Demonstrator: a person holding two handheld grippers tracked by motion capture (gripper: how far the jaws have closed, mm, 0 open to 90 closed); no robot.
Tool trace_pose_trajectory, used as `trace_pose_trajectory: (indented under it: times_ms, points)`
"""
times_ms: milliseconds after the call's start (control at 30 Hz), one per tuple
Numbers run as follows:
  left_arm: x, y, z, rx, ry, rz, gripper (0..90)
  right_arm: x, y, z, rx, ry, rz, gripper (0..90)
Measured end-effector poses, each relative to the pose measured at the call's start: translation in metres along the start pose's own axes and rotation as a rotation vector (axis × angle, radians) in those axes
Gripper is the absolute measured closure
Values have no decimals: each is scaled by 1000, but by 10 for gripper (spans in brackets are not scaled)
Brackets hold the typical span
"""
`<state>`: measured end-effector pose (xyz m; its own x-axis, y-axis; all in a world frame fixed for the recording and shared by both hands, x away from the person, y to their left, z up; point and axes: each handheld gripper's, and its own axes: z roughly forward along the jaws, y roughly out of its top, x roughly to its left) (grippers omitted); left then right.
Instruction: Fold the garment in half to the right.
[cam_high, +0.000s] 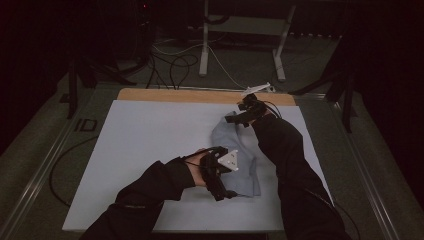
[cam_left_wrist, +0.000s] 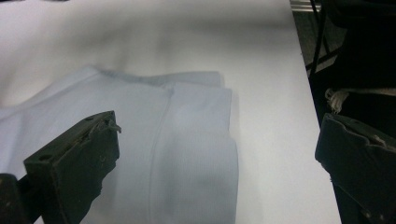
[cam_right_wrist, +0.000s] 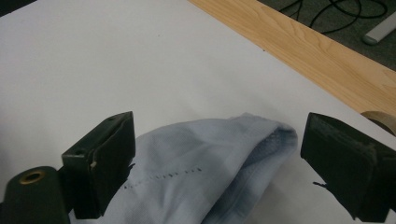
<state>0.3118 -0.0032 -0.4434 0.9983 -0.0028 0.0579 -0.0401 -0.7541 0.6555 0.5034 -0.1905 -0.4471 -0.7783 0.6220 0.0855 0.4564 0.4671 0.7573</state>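
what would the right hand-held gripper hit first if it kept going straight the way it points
Most likely the rumpled edge of the light blue folded cloth, which lies between its open jaws just ahead of the right hand-held gripper. Beyond it comes bare white table sheet, though depth is hard to judge.

Dim room; grey carpet floor (cam_high: 30, 150), black cables (cam_high: 170, 65) (tangled), white desk legs (cam_high: 204, 45) beyond table.

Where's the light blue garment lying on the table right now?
In the high view the light blue garment lies right of centre on the white sheet, between the left hand-held gripper at its near edge and the right hand-held gripper at its far end.
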Motion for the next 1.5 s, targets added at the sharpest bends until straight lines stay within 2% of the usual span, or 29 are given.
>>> trace_pose_trajectory:
  times_ms: [100, 233, 267, 300, 333, 367, 467, 500, 567, 600, 633, 667, 700, 800, 833, 900, 1100, 1233, 1333, 1433, 1500]
  points:
    - [0, -6, -6, -4, 6, -17, 7, 2, -4, -1, 4, -5, -8, 102]
    - [-1, -26, -24, -12, 35, -66, 8, 3, -10, -3, 3, -8, -12, 100]
    - [-1, -26, -24, -12, 35, -66, 7, 4, -12, -3, 3, -7, -4, 99]
    - [-2, -37, -31, -18, 44, -83, 7, 3, -13, -3, 3, -9, -2, 96]
    - [-2, -42, -34, -17, 48, -101, 7, 4, -15, -3, 3, -15, 0, 93]
    - [-2, -42, -34, -17, 48, -101, 7, 4, -16, -3, 1, -17, 2, 93]
    - [-2, -63, -43, -36, 65, -151, 7, 1, -21, -2, 4, -21, 44, 93]
    - [-1, -69, -46, -40, 74, -168, 7, 1, -21, -2, 4, -21, 44, 93]
    - [-2, -88, -53, -46, 106, -201, 7, -1, -25, 1, 17, -22, 64, 93]
    - [-2, -88, -53, -46, 106, -201, 7, 0, -27, 2, 21, -18, 72, 93]
    - [-4, -99, -57, -45, 119, -226, 7, 0, -28, 4, 25, -14, 76, 93]
    - [-4, -99, -57, -45, 119, -226, 7, 0, -28, 4, 25, -14, 76, 93]
    - [-6, -110, -60, -42, 136, -248, 7, 1, -32, 8, 37, -10, 83, 93]
    - [-11, -125, -64, -37, 147, -282, 7, -1, -37, 15, 52, -11, 99, 93]
    - [-11, -125, -64, -37, 147, -282, 7, -2, -39, 17, 56, -14, 109, 93]
    - [-14, -138, -67, -51, 170, -320, 7, -4, -43, 22, 67, -19, 115, 93]
    - [-20, -156, -74, -78, 216, -356, 7, -7, -51, 34, 103, -19, 146, 96]
    - [-23, -167, -78, -98, 231, -384, 7, -8, -55, 38, 119, 0, 156, 156]
    - [-26, -174, -78, -101, 233, -393, 7, -7, -56, 41, 146, -8, 158, 225]
    - [-29, -180, -78, -107, 243, -403, 7, -5, -57, 42, 166, -5, 155, 374]
    - [-30, -181, -79, -109, 249, -407, 7, -3, -56, 41, 176, -18, 136, 511]
